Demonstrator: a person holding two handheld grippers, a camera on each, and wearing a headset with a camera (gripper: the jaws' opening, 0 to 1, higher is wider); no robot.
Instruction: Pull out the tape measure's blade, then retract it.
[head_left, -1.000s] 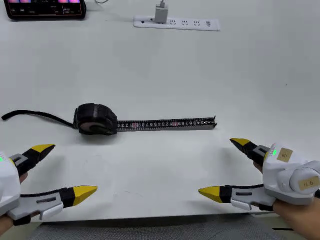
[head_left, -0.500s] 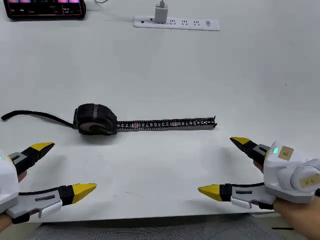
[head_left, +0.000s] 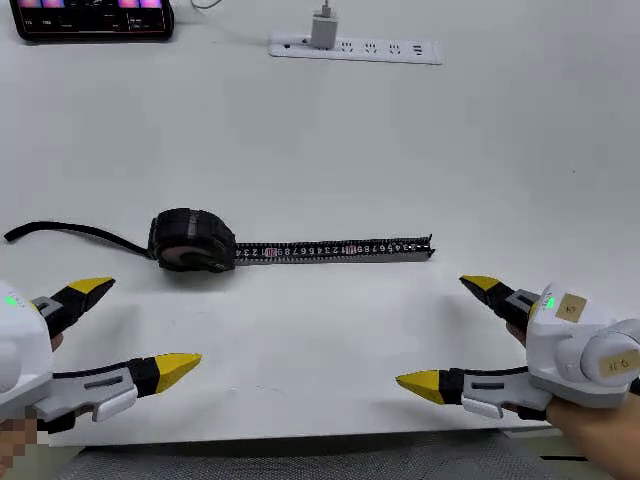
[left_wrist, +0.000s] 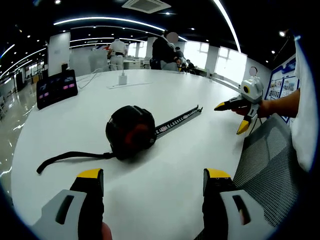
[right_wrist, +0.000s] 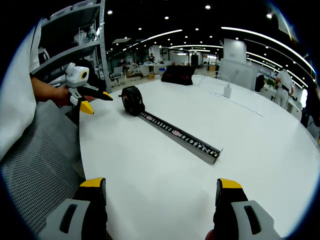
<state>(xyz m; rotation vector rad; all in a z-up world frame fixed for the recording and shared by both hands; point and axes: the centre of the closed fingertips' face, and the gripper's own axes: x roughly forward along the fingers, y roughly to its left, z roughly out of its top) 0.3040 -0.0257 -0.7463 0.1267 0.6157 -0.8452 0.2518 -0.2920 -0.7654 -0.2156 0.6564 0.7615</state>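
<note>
White table (head_left: 330, 150) carries one black tape measure (head_left: 190, 240), lying left of centre. Its single blade (head_left: 335, 249) is drawn out to the right and lies flat on the surface, with the hooked end right of centre. One black strap (head_left: 70, 233) trails from the case toward the left edge.

Two tongs hover at the near edge, each with two yellow-tipped jaws. The left tongs (head_left: 142, 324) are at the near left with jaws spread wide and nothing between them. The right tongs (head_left: 440, 332) are at the near right, likewise spread wide and holding nothing. Both are well apart from the tape measure. The right pair is just nearer than the blade's hooked end, and the left pair is nearer than the case.

At the far side lies one white power strip (head_left: 355, 46) with one white plug (head_left: 322, 25) seated in it. One dark screen device (head_left: 90, 18) is at the far left. In the left gripper view, two people (left_wrist: 165, 47) stand beyond the table.
</note>
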